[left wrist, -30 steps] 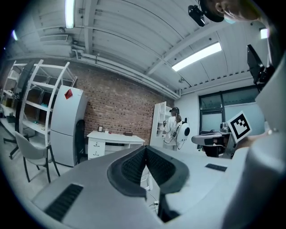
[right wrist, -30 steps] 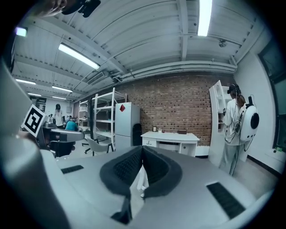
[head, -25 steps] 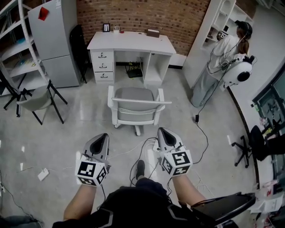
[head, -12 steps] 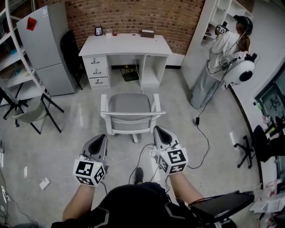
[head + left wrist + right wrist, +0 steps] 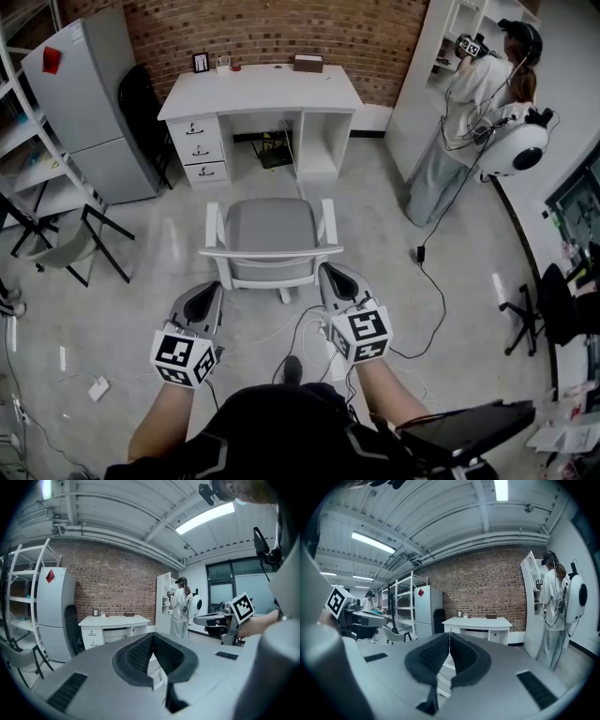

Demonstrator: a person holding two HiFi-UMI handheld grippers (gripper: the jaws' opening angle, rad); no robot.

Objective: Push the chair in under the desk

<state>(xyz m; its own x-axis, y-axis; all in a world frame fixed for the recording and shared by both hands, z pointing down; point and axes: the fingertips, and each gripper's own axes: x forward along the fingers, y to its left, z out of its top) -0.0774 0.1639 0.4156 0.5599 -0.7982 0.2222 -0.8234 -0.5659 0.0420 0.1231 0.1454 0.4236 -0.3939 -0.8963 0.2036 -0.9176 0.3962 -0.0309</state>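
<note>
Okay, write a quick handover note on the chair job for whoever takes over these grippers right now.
Left gripper: shut, empty, behind the chair's left side.
Right gripper: shut, empty, close behind the right end of the backrest; contact unclear.
Chair: out on the floor, apart from the white desk, seat facing it.
Done: nothing pushed in yet.
Left: push the chair in under the desk.
</note>
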